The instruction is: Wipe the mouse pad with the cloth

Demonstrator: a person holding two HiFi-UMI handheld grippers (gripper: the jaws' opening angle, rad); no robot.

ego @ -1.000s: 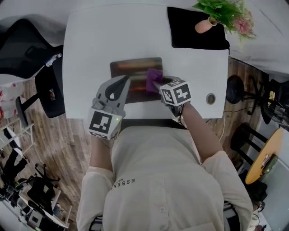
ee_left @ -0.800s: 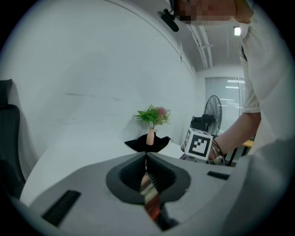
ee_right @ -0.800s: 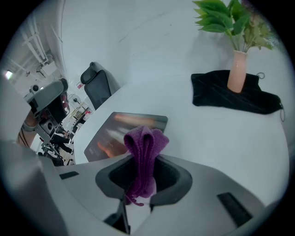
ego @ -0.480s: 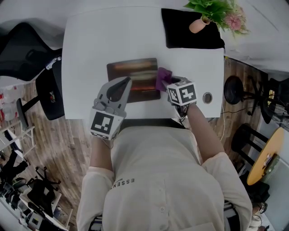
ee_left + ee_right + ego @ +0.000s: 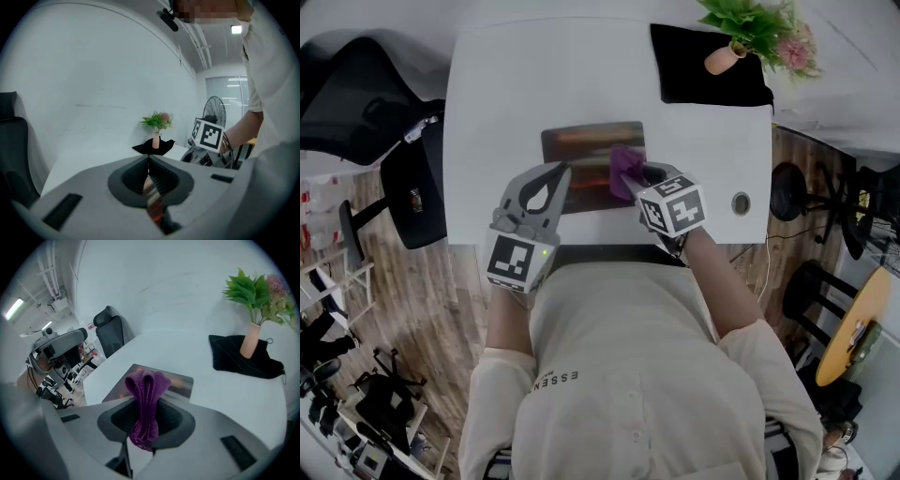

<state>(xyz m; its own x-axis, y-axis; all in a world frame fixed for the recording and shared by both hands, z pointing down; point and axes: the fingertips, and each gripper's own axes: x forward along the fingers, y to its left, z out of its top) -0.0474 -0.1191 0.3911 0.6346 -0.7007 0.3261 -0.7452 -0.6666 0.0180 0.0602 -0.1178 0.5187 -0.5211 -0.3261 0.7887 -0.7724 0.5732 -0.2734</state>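
The dark mouse pad (image 5: 581, 150) with reddish streaks lies flat near the front of the white table (image 5: 506, 75). My right gripper (image 5: 632, 178) is shut on a folded purple cloth (image 5: 622, 165), which rests on the pad's right part. In the right gripper view the cloth (image 5: 146, 389) bulges out of the gripper (image 5: 145, 404) over the pad (image 5: 182, 380). My left gripper (image 5: 555, 174) sits at the pad's near left edge. Its jaws (image 5: 149, 161) are closed with a thin reddish-brown strip of the pad (image 5: 153, 202) between them.
A black cloth (image 5: 708, 70) lies at the table's far right corner with a small vase of plants (image 5: 724, 54) on it. A round cable grommet (image 5: 741, 202) sits right of my right gripper. A black office chair (image 5: 356, 94) stands left of the table.
The right gripper swept the purple cloth out to the pad's right edge, then back left onto the pad. The left gripper stayed at the pad's near edge.
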